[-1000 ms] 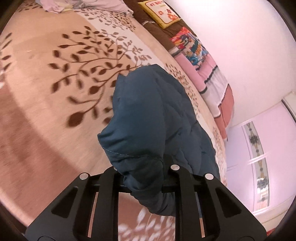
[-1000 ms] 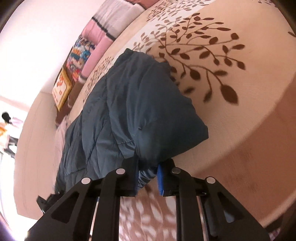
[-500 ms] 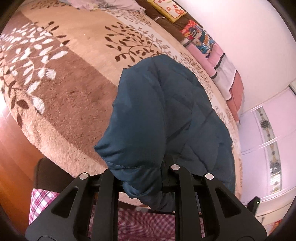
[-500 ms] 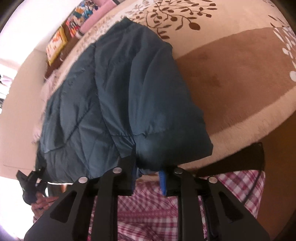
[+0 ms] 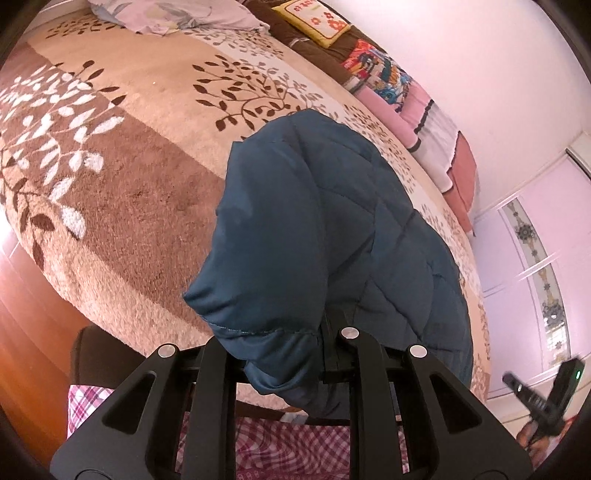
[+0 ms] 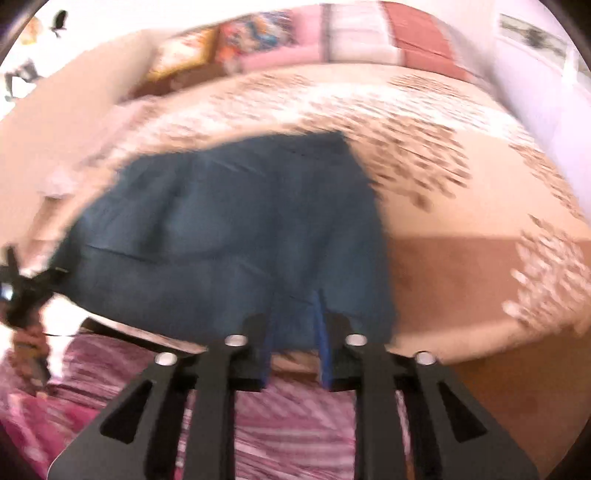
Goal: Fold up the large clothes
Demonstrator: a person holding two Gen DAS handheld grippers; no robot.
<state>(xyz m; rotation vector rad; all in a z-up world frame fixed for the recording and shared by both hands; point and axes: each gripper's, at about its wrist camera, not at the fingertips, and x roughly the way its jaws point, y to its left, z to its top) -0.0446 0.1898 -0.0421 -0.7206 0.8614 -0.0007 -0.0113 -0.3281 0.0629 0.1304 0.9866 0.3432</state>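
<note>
Jacket (image 5: 325,229) teal, quilted, on bed, left claw (image 5: 280,354) pinching hem, right claw (image 6: 293,354) closing, empty.

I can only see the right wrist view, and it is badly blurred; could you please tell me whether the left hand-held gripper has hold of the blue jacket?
Observer: Yes. In the left wrist view the left hand-held gripper is shut on the hem of the jacket.
Operator: Thank you. Does the held part lie flat on the bed?
Observer: No. The held hem is raised off the blanket, near the bed's front edge.
Operator: Is anything else on the bed beyond the jacket?
Observer: A pale pillow lies at the far end, well apart from the jacket.
</note>
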